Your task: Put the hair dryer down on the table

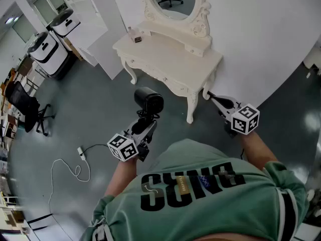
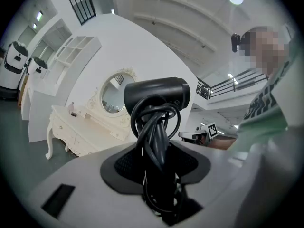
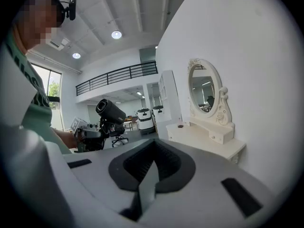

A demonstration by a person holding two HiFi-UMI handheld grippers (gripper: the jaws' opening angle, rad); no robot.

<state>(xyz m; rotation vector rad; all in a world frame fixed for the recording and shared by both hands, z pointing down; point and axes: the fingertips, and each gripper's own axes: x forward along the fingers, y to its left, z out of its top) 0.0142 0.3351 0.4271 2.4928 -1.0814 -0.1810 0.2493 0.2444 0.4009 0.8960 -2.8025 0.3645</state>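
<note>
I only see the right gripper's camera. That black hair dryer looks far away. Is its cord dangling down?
Observer: No. The left gripper view shows the cord wound round the handle of the hair dryer, which the left gripper grips.
Operator: Is anything lying on the floor?
Observer: Yes. The head view shows a white cable snaking across the floor.
Operator: Is the dryer over the table yet?
Observer: Not yet. In the head view it appears in front of the dressing table, not over its top.
</note>
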